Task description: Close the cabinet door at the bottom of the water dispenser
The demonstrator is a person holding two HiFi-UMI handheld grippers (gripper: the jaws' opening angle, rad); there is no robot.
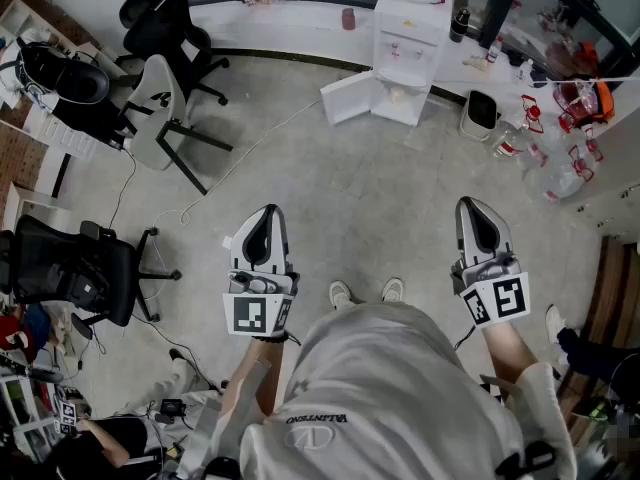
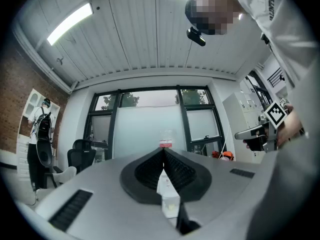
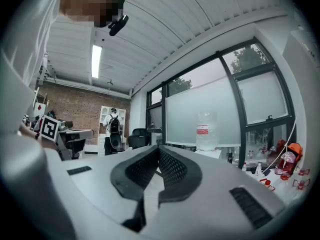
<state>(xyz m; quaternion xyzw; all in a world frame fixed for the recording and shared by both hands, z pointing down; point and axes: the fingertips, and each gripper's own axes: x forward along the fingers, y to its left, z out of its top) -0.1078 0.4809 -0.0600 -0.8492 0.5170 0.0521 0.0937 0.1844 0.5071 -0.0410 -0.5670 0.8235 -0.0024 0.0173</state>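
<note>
The white water dispenser stands against the far wall with a big bottle on top. Its bottom cabinet door hangs open, swung out to the left over the floor. My left gripper and right gripper are held out level in front of me, far short of the dispenser. Both are shut with nothing between the jaws. In the left gripper view the shut jaws point at the dispenser's bottle. The right gripper view shows its shut jaws with the bottle off to the right.
Office chairs stand at the left with cables trailing on the floor. A small bin sits right of the dispenser, with bottles and red racks beyond it. Another person sits low at the left.
</note>
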